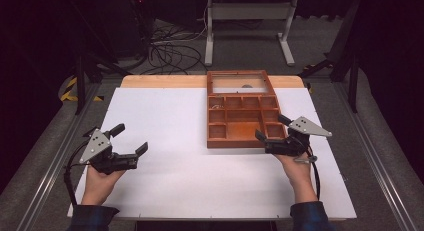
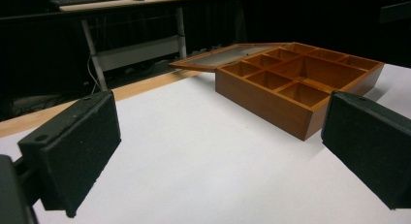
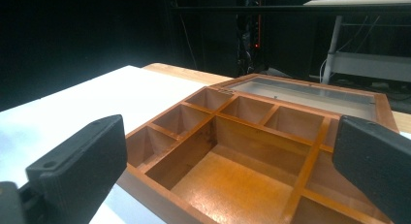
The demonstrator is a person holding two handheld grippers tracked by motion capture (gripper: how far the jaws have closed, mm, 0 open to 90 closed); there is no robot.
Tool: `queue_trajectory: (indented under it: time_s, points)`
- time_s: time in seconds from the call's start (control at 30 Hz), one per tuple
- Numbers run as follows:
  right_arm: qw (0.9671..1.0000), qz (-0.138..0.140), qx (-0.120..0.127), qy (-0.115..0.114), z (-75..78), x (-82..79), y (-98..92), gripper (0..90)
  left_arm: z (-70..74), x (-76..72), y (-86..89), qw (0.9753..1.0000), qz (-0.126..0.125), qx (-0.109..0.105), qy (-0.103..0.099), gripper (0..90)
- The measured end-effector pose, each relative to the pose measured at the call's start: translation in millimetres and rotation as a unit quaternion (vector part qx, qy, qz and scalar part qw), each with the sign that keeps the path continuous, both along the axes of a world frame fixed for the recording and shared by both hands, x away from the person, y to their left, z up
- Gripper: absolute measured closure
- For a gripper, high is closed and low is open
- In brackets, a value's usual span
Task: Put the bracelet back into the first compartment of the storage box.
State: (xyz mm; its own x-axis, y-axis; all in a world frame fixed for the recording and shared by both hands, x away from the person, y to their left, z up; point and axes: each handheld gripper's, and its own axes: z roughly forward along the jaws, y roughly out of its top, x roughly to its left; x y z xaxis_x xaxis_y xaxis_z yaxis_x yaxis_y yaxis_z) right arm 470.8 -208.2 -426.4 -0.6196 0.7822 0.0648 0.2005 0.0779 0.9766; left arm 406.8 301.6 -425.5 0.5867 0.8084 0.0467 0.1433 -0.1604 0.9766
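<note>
A brown wooden box (image 1: 240, 122) with several empty compartments lies on the white table top, right of centre, its glass-paned lid (image 1: 239, 82) folded back flat behind it. My right gripper (image 1: 272, 127) is open at the box's near right corner, one jaw over the corner compartment and the other by the front wall. In the right gripper view the box (image 3: 252, 156) spreads between the wide-apart jaws. My left gripper (image 1: 130, 139) is open over bare table at the left, well away from the box. The left gripper view shows the box (image 2: 295, 81) ahead to the right.
The white sheet (image 1: 175, 156) covers a wooden table whose bare edge (image 1: 160, 81) shows at the back. Beyond it stand a grey metal stand (image 1: 247, 21) and loose cables (image 1: 170, 53) on the floor. Metal rails (image 1: 45, 176) run along both sides.
</note>
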Motion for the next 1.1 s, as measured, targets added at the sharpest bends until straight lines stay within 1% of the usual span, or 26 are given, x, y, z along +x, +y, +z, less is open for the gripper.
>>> queue_trajectory:
  time_s: [0.4, 0.73, 0.87, 1.1]
  points:
    - [0.9999, -0.013, 0.008, -0.002, -9.6, -9.8, -19.0, 0.0, 0.1, -0.4, 1.2, 1.0, 0.001, 0.0, 0.0, 1.3]
    - [0.9997, -0.018, 0.014, 0.001, -16.7, -18.7, -30.3, 0.0, -0.5, -0.4, 1.5, 1.0, 0.0, 0.0, 0.001, 1.3]
    - [0.9997, -0.017, 0.016, 0.003, -19.3, -20.6, -33.9, 0.0, -0.9, -0.4, 1.7, 1.0, 0.0, -0.002, 0.002, 1.3]
    - [0.9995, -0.025, 0.018, 0.006, -22.1, -23.2, -40.7, 0.0, -0.9, -0.3, 2.6, 1.0, -0.001, 0.002, 0.002, 1.3]
